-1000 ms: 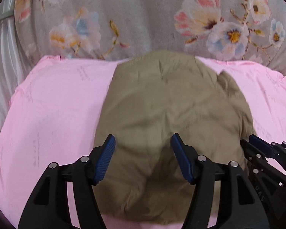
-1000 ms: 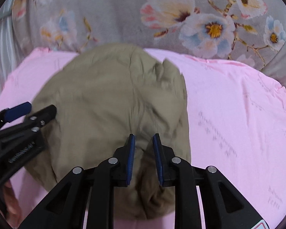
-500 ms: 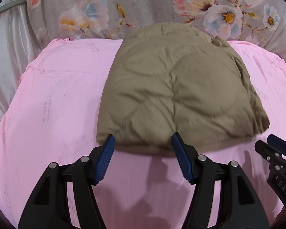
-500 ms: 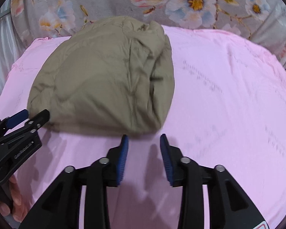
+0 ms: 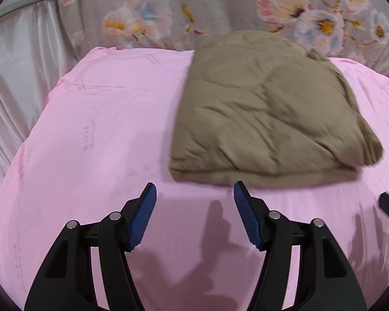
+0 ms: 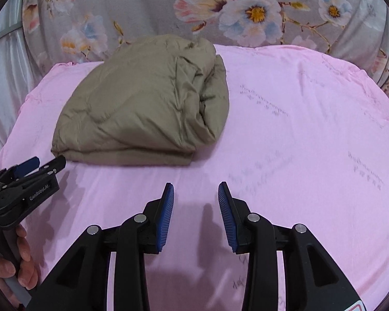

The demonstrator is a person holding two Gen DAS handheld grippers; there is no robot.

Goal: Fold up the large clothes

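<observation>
Each hand-held gripper [image 5: 194, 194] [image 6: 195, 193] is matte black plastic with ribbed blue finger pads [image 6: 166, 215] and silver pivot screws, the left one's side printed "GenRobot.AI" in white.

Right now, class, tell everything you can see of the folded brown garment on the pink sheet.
The brown garment looks like a puffy, quilted khaki jacket in smooth, slightly shiny fabric. It is folded into a thick, roughly rectangular bundle, layers stacked at the near edge, one side bunched and creased. It lies flat on the pink sheet, its far end near the floral fabric. Neither gripper touches it.
</observation>
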